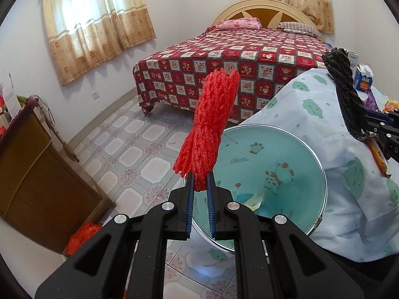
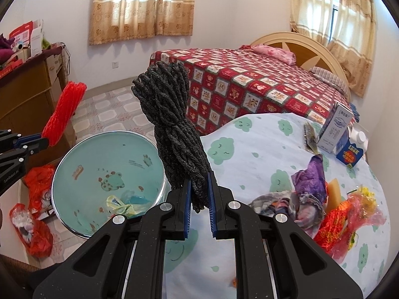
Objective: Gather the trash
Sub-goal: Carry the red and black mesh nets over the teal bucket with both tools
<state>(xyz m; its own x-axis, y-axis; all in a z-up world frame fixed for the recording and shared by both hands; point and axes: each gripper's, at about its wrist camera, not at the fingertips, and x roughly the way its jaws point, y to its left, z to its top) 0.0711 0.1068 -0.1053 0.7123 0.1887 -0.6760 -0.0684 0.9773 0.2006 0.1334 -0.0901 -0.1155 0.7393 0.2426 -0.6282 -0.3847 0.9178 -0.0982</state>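
Fingers of the left gripper (image 1: 200,182) are pinched narrow on the lower end of a red foam net sleeve (image 1: 212,122), which stands upright and tilts slightly right above the rim of a teal bin (image 1: 321,174) with cartoon frogs printed inside. Some crumpled wrappers (image 2: 124,203) lie at the bottom of that bin, which stands on the tiled floor just beside the desk (image 2: 261,149), draped in a pale blue cloth with green clouds. Further right, the fingers of the right gripper (image 2: 200,189) are clamped on a dark grey foam net sleeve (image 2: 172,129), held upright near the desk's edge beside the bin. On the desk to the right lie a purple wrapper (image 2: 313,174), crumpled red and yellow plastic (image 2: 346,221), a grey-white carton (image 2: 335,129) and a blue milk carton (image 2: 352,150). Behind stands a bed (image 2: 249,87) with a red checked cover.
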